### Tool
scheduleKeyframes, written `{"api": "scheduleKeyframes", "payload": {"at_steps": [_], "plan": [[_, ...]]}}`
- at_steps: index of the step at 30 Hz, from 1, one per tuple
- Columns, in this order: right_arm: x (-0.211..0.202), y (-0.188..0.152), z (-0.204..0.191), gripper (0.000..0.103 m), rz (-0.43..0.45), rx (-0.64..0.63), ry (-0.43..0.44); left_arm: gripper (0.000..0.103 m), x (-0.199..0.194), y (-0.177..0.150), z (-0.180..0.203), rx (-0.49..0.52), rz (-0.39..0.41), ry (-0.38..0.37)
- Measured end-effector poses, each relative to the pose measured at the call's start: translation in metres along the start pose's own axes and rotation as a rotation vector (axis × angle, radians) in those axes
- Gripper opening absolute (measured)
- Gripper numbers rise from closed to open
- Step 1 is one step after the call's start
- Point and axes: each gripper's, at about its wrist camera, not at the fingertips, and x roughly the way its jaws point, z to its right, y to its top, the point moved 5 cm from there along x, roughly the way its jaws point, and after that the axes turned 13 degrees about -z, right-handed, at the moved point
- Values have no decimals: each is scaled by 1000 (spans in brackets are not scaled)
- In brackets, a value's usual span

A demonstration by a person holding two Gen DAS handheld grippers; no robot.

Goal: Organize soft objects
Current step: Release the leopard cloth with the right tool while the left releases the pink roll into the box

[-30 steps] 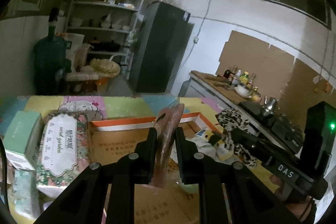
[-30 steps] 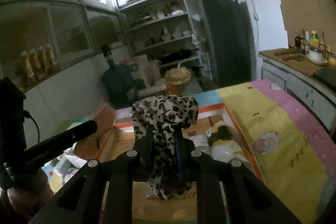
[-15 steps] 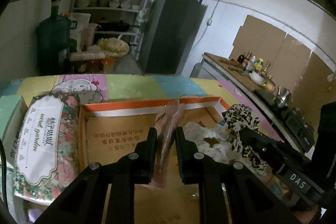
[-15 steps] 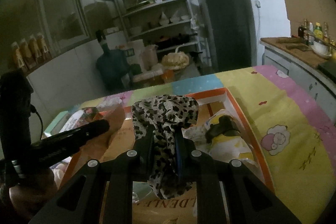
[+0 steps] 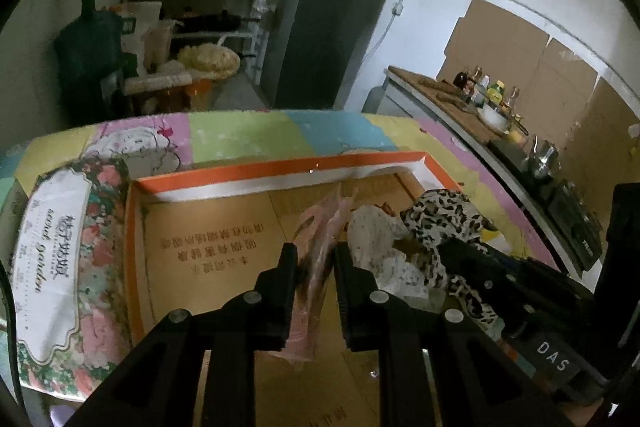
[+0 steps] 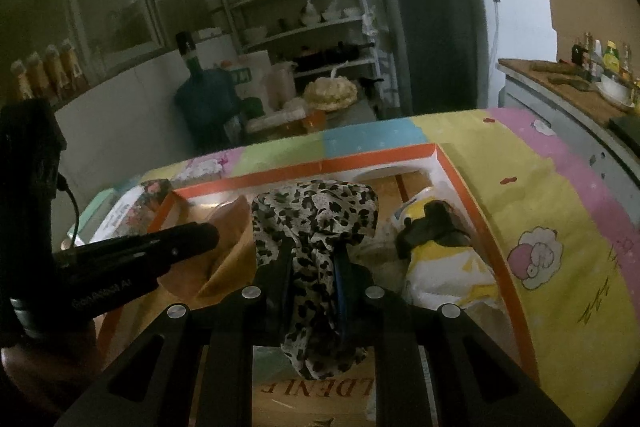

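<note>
— So, where do both grippers stand right now?

— Left gripper point(image 5: 314, 259) has its jaws pinching a pink crinkly packet point(image 5: 320, 247), held above the cardboard floor of the orange-rimmed box point(image 5: 280, 169). Right gripper point(image 6: 313, 267) has its jaws pressed on a leopard-print cloth point(image 6: 316, 211), which hangs over the same box, on its right side.

— What could go wrong?

— Crowding, mainly. In the left wrist view the right gripper's body sits just beside the left one, with a white patterned cloth point(image 5: 376, 239) between them. If both lower together, I think they could bump or drag each other's load.

— And the cloth itself?

— It's limp and bunched; a trailing end hangs below the jaws. On release it may catch on a finger, or flop over the yellow soft item point(image 6: 444, 255) already lying in the box.

— The packet?

— Thin and slippery-looking; it could slide out early, or land against the floral tissue pack point(image 5: 60, 267) outside the box.
</note>
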Motion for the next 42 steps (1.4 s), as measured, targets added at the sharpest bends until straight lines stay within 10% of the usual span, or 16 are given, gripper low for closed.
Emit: {"api": "scheduleKeyframes", "payload": {"at_steps": [19,29,42], "plan": [[8,-4,1,40,-32,7,-17,61,-4,2,-6,-69,-5,-51],[-1,-3,2,61,-2,33,-26,62,-19,-1,-7,-65,27,-43],[-28,-5,-4,63,57,49,-15,62,-49,-8,-9,-48,93,-22]]}}
